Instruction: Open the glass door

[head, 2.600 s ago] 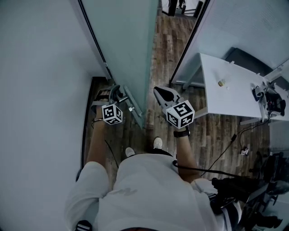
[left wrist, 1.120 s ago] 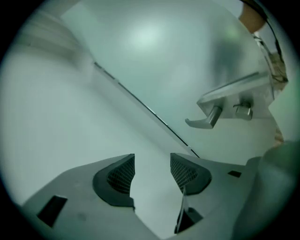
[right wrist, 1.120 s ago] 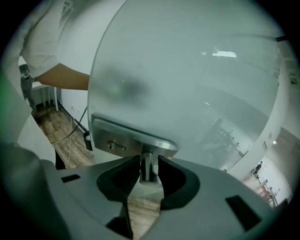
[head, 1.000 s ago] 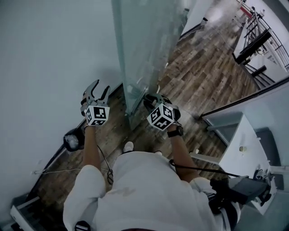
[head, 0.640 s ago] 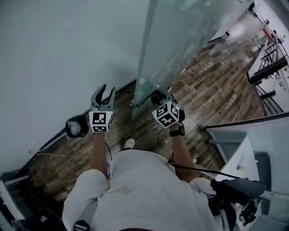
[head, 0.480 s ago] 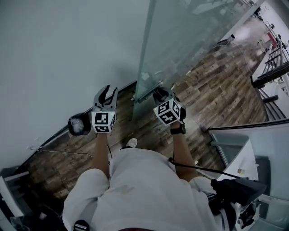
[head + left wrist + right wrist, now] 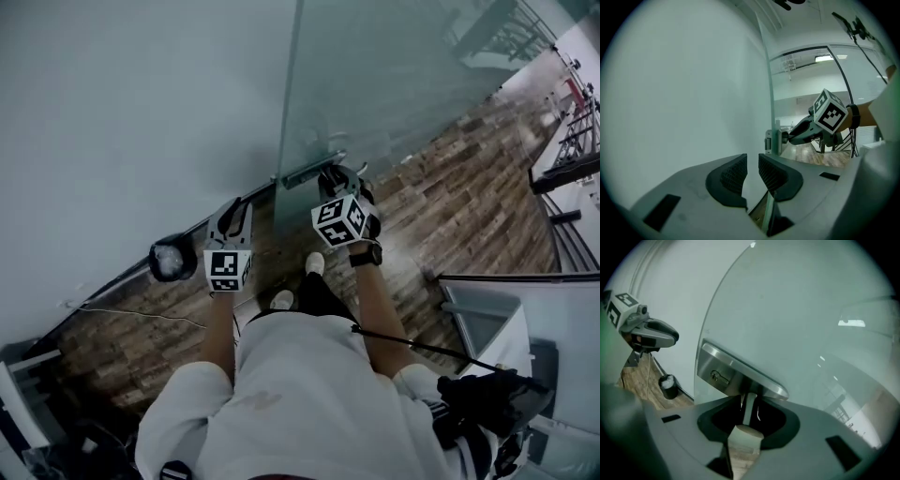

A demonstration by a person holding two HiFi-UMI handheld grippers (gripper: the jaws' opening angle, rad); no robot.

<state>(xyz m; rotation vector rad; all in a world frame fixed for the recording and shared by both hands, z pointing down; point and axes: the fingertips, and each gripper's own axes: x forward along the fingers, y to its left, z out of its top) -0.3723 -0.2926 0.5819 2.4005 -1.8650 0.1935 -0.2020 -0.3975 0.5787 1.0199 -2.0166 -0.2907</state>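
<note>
Right gripper view: handle (image 7: pixel 749 408) between jaws

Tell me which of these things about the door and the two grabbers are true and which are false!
1. The right gripper is clamped on the door handle. True.
2. The left gripper holds the handle too. False: it is over by the wall, its jaws closing with nothing between them.
3. The floor is covered in carpet. False: it is wooden boards.
4. A small black bin stands on the floor by the wall. True.
</note>
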